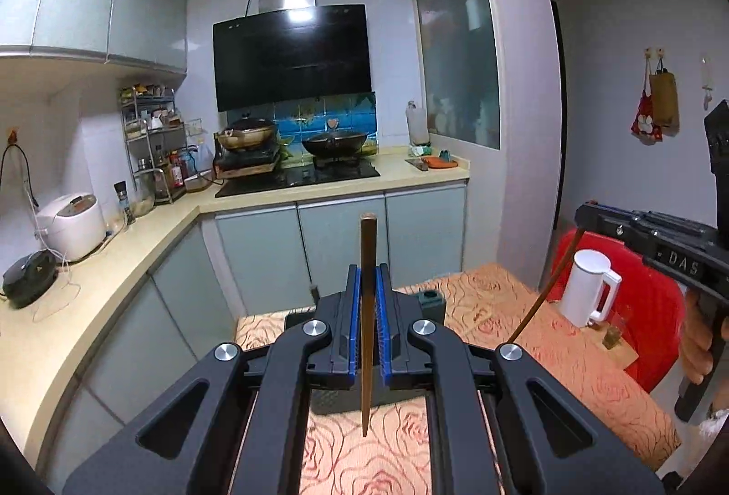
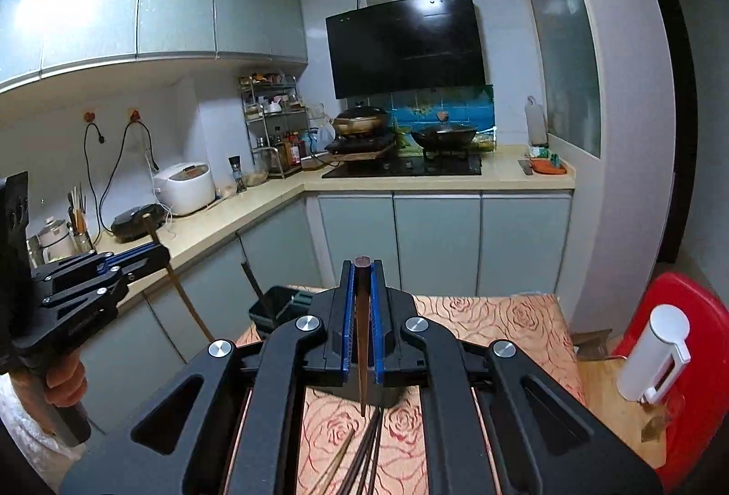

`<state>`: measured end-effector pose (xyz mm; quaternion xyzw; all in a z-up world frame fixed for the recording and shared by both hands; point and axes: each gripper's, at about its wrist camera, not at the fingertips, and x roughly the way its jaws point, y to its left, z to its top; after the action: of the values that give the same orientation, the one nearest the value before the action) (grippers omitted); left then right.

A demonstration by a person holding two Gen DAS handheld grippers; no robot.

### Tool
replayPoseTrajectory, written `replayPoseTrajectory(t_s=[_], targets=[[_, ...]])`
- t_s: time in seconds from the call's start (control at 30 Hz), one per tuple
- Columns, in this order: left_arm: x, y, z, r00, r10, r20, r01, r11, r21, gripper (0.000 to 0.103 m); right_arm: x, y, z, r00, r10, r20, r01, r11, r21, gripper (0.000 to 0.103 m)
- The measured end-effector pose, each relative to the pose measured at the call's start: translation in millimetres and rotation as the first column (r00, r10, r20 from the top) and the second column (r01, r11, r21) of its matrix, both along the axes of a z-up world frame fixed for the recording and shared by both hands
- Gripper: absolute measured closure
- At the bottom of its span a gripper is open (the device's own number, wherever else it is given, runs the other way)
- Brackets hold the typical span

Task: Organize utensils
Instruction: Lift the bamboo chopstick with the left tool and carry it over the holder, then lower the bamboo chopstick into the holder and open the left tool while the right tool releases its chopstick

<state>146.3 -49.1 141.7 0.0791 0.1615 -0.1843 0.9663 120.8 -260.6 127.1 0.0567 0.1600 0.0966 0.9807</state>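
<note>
Your left gripper (image 1: pixel 368 290) is clamped on a brown chopstick (image 1: pixel 367 313), held upright with its tip hanging above the rose-patterned surface (image 1: pixel 569 358). Your right gripper (image 2: pixel 362 290) grips a darker chopstick (image 2: pixel 362 340) the same way, its tip just over a loose bundle of chopsticks (image 2: pixel 364 454) lying on the surface. A dark holder box (image 2: pixel 271 306) stands at the far left edge.
</note>
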Motion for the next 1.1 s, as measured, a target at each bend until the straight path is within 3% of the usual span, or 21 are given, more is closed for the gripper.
replayPoseTrajectory(t_s=[0.3,0.57,0.83,1.1], targets=[[37,-17,20,1.0,-0.004,0.019,0.005,0.999,-0.033,0.097,33,7,19,1.0,-0.004,0.029,0.004,1.0,-0.001,0.096],[72,-30,22,0.999,0.032,0.033,-0.03,0.998,-0.057,0.097,64,12,17,1.0,-0.019,0.025,0.019,1.0,-0.015,0.096],[104,-34,-6,0.998,0.055,-0.004,-0.056,0.997,-0.048,0.096,95,17,0,1.0,-0.02,-0.023,0.019,1.0,-0.024,0.096],[125,-27,-47,0.994,0.074,-0.084,-0.077,0.997,-0.03,0.096,116,32,-38,0.996,-0.02,-0.089,0.012,0.997,-0.082,0.096]])
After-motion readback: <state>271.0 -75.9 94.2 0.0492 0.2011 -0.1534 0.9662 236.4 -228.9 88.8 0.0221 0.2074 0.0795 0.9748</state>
